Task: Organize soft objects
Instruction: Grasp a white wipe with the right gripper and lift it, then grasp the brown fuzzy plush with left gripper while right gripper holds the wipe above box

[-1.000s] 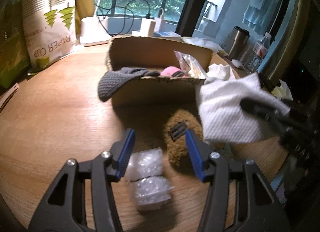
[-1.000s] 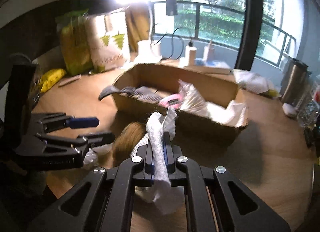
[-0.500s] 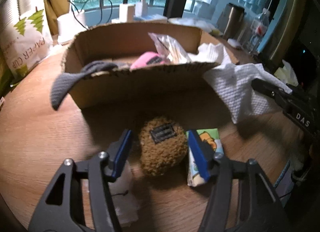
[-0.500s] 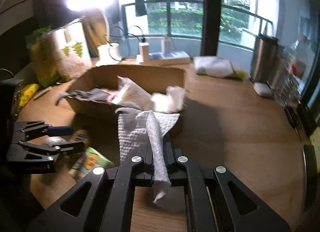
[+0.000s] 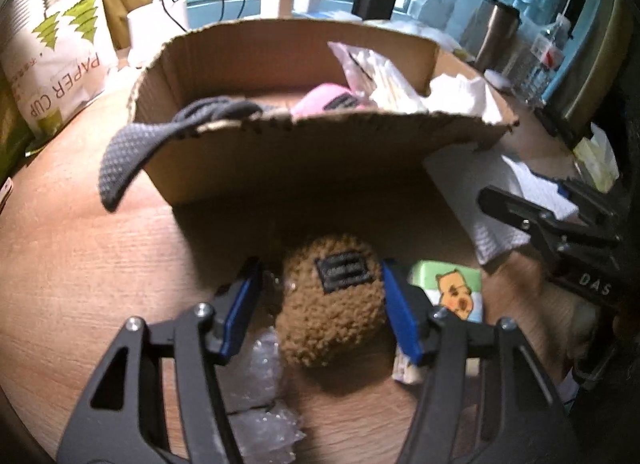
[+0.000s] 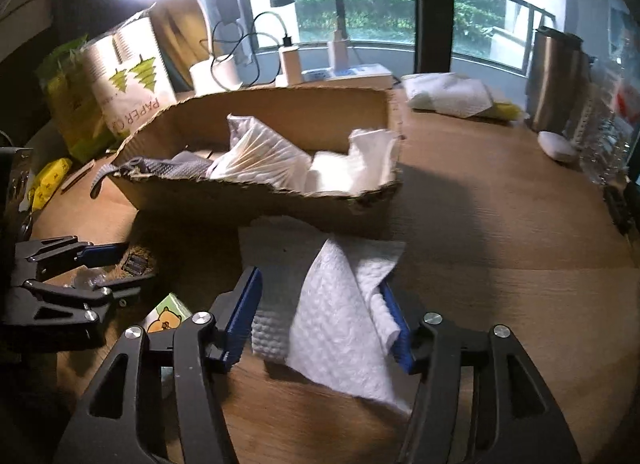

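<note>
Sorting step, mid-handoff: left gripper [image 5: 322, 304] straddles the brown plush toy [image 5: 332, 304] on the table [image 5: 80, 264] just in front of the cardboard box [image 5: 300, 160], jaws apart, right pad at the fur, left pad clear, no squeeze yet. Right gripper [image 6: 322, 314] has just been opening; jaws now apart, paper towel [image 6: 332, 320] lies loose between them on the table beside the box, not in it. Next, likely: close left on the toy, lift over the front wall, drop inside; towel may need a re-grab. Versus a second ago: the towel was pinched and in the air, and the left gripper was over the bubble wrap [image 5: 260, 396], now centred on the toy.
</note>
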`<state>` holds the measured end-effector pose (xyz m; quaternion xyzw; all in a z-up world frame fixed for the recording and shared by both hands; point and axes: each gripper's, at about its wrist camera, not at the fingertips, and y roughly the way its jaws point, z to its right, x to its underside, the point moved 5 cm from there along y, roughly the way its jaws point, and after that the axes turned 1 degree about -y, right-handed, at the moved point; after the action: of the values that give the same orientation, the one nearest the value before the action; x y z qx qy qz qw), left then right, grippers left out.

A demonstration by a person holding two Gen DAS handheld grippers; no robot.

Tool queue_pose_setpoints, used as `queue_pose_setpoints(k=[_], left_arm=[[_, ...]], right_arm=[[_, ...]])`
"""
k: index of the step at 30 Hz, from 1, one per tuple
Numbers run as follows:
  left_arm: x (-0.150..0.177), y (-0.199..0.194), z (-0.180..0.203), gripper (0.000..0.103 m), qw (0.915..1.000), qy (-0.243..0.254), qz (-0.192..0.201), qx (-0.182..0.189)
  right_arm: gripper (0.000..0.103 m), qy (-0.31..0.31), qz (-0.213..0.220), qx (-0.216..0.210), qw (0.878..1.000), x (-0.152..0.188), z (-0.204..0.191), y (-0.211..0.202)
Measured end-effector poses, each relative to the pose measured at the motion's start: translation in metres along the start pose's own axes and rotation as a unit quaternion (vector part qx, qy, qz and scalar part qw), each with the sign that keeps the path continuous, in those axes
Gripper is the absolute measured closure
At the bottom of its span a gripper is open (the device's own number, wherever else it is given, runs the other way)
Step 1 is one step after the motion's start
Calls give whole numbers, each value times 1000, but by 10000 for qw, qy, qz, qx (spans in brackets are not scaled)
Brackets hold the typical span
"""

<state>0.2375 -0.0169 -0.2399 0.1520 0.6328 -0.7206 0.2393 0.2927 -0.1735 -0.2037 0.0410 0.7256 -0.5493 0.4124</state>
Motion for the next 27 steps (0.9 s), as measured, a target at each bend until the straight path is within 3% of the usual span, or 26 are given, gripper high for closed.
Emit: queue_pose_setpoints(k=[7,10,12,17,27], left_arm=[[1,0,6,43,9999,137,29,96],[1,0,7,51,9997,188,55,173],[1,-2,9,53,9994,233,76,260],[0,-12,10,55,9986,273,244,374],[-8,-42,6,55,9955,216,689,608]], right_arm=[[41,-331,-329,264,9986,11,-14,23],[42,-460,-287,360,9979,12,-18,25],[58,-466,-291,259,9982,13,-20,26],[84,-697,-313,257,9967,12,-33,25],[87,-637,-63,100,9979,4,-37,-3]])
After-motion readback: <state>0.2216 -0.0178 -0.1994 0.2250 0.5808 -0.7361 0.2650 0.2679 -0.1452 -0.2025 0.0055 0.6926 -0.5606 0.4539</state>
